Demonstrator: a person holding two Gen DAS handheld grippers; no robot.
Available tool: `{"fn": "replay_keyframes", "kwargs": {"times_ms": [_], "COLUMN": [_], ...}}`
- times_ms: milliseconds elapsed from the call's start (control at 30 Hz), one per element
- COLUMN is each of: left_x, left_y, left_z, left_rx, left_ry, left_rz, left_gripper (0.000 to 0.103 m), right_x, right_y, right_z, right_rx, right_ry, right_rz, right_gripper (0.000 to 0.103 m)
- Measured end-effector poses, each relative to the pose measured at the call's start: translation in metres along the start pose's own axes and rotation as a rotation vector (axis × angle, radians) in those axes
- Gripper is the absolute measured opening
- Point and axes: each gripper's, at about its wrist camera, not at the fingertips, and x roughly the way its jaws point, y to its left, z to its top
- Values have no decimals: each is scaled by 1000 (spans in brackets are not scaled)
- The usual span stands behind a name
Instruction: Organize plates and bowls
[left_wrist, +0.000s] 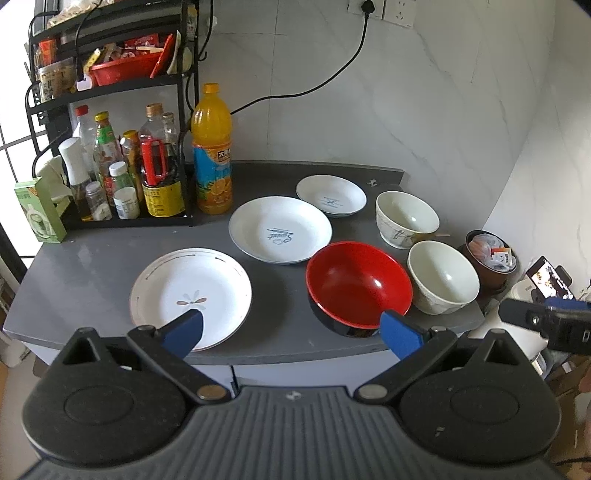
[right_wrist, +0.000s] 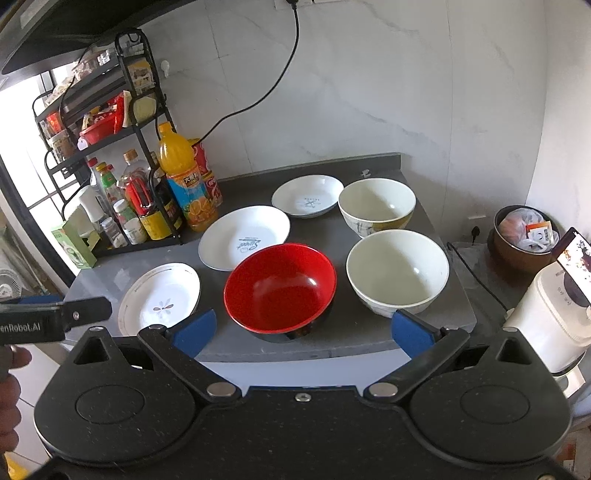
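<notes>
Both grippers (left_wrist: 291, 332) (right_wrist: 303, 330) spread, empty, near red bowl (left_wrist: 358, 284), orange bottle (left_wrist: 212, 147) behind

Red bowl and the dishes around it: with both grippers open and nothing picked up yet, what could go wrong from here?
1. The red bowl sits near the counter's front edge; a nudge could push it off.
2. The near white bowl stands close beside it, so the right gripper may knock one while taking the other.
3. The flower plate lies flat and shallow; the left gripper may slip on its rim.
</notes>
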Motion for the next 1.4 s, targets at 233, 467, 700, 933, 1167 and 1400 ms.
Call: {"fn": "replay_keyframes", "kwargs": {"times_ms": [233, 467, 700, 933, 1167, 1400], "left_x": [14, 33, 64, 108, 149, 180], "left_y": [-11, -24, -38, -52, -56, -61], "left_z": [11, 24, 42, 63, 80, 85], "left_rx": [9, 50, 104, 185, 295, 467], "left_ry": [12, 15, 41, 98, 158, 219], "left_rz": [-5, -37, -108, -175, -260, -300], "left_gripper": [100, 97, 90, 79, 71, 70], "right_x": [12, 27, 45, 77, 119, 139], "right_y": [-15, -34, -47, -51, -49, -51], "right_z": [4, 10, 14, 22, 14, 12], "right_rx": [38, 94, 159, 239, 373, 499], "right_ry": [15, 24, 43, 69, 119, 127], "right_rz": [-16, -76, -124, -182, -213, -282], "right_gripper": [97, 91, 87, 72, 60, 60]}}
